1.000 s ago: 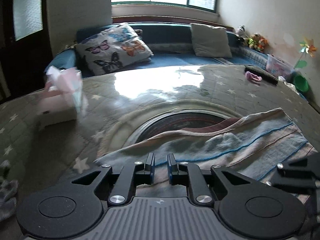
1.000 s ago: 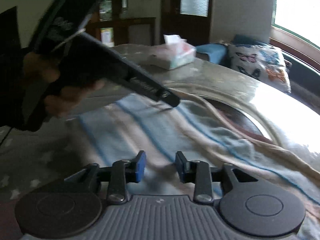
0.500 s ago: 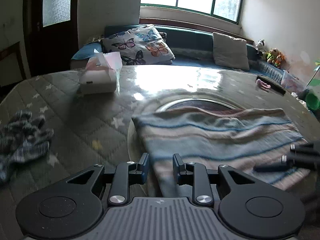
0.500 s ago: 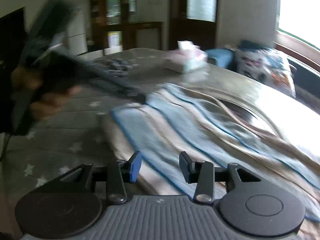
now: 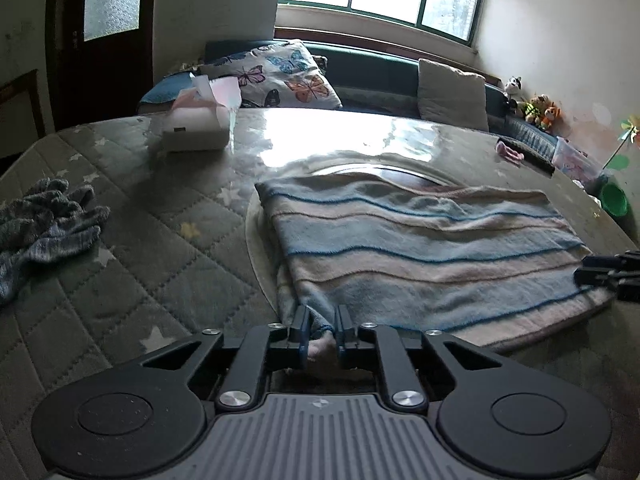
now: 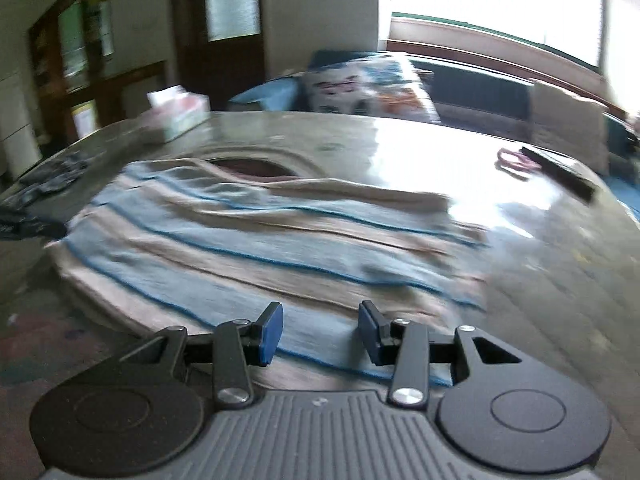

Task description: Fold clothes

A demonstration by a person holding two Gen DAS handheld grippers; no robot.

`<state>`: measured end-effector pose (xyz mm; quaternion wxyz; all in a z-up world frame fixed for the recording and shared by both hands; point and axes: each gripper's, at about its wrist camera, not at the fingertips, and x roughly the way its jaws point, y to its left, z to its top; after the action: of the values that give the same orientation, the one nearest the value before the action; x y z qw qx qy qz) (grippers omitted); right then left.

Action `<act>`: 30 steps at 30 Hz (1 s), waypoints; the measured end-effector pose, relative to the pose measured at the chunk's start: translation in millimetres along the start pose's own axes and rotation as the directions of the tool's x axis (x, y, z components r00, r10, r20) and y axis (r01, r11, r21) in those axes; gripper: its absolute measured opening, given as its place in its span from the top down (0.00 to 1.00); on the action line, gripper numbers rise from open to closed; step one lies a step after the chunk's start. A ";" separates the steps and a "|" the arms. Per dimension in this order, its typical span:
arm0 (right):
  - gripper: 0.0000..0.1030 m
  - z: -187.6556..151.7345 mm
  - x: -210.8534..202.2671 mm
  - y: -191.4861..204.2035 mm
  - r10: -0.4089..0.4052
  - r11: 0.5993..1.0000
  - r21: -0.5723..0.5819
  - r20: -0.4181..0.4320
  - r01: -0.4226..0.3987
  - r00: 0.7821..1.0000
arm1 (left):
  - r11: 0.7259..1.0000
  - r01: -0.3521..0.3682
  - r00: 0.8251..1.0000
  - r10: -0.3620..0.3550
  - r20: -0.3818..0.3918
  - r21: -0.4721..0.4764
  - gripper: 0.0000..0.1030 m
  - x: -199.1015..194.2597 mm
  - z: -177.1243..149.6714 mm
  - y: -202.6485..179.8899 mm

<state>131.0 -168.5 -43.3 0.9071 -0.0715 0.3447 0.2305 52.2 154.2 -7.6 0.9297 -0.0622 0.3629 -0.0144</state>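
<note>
The table (image 5: 132, 264), covered in a quilted star-print cloth, carries the striped blanket (image 5: 420, 248) flat across its middle. Half a second ago the left gripper (image 5: 322, 326) stood over the blanket's near left corner with a gap between its fingers; now they pinch that corner. The right gripper (image 6: 320, 330), then beside the blanket's right edge, now sits spread at its near edge, holding nothing. One corner is secured, so the next fold looks about to start once the right side grips. Beyond the blanket the tabletop is bare and glossy. Left of the blanket lie grey gloves (image 5: 44, 224); beyond its far left corner sits a tissue box (image 5: 198, 126).
</note>
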 end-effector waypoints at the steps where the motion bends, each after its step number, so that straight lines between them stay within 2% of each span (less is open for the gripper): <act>1: 0.59 -2.4 -3.7 -7.9 -0.013 1.000 0.021 0.004 0.013 1.000 | 1.000 0.000 1.000 0.000 -0.001 0.005 0.87 -0.7 -1.5 -1.8; 6: 0.59 -12.3 -17.5 -37.5 -0.078 0.992 0.100 0.017 0.076 0.997 | 1.000 0.011 1.000 -0.011 -0.005 -0.005 0.88 -4.9 -3.3 -1.6; 11: 0.63 -21.4 -15.1 -57.5 -0.046 0.983 0.176 -0.009 0.047 0.999 | 1.000 0.011 1.000 -0.011 -0.012 -0.008 0.89 -6.5 -3.6 -4.7; 12: 0.76 -21.4 -15.1 -58.1 -0.037 0.984 0.176 -0.009 0.038 0.999 | 1.000 0.013 1.000 -0.013 -0.014 -0.008 0.89 -7.1 -4.6 -5.1; 13: 0.83 -21.2 -15.3 -58.9 -0.026 0.984 0.178 -0.009 0.027 1.000 | 1.000 0.017 1.000 -0.018 -0.016 -0.007 0.89 -8.0 -5.0 -5.7; 15: 0.90 -20.3 -18.5 -60.4 -0.024 0.983 0.182 -0.006 0.024 1.000 | 1.000 0.028 0.999 -0.028 -0.021 -0.010 0.89 -11.5 -7.6 -5.6; 18: 0.92 -20.4 -26.9 -63.6 -0.025 0.985 0.168 -0.018 0.028 1.000 | 0.998 0.057 0.998 -0.058 -0.035 -0.018 0.89 -18.2 -12.7 -6.3; 21: 0.91 -23.9 -35.2 -65.2 -0.047 0.987 0.150 -0.066 0.056 0.997 | 0.996 0.093 0.995 -0.093 -0.049 0.000 0.89 -26.7 -21.1 -11.6; 23: 0.90 -24.2 -42.7 -65.0 -0.057 0.989 0.133 -0.077 0.067 0.995 | 0.996 0.085 0.995 -0.084 -0.048 0.025 0.86 -32.8 -22.4 -15.8; 26: 0.85 -17.8 -55.1 -59.5 -0.107 0.990 0.091 -0.032 0.110 0.994 | 0.997 0.043 0.999 -0.043 -0.003 0.063 0.86 -46.9 -14.2 -19.9; 28: 0.85 -8.8 -57.8 -54.1 -0.095 0.993 0.077 0.004 0.094 0.995 | 0.996 0.019 0.999 -0.022 0.035 0.085 0.86 -53.1 -7.6 -23.1; 30: 0.85 -0.2 -52.0 -47.5 -0.063 0.996 0.065 0.023 0.061 0.998 | 0.996 0.028 0.997 -0.034 0.065 0.090 0.86 -55.5 -0.7 -27.1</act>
<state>118.9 -229.7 -10.6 0.9200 -0.0500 0.3380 0.1921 11.4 131.3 32.7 0.9427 -0.0268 0.3297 -0.0429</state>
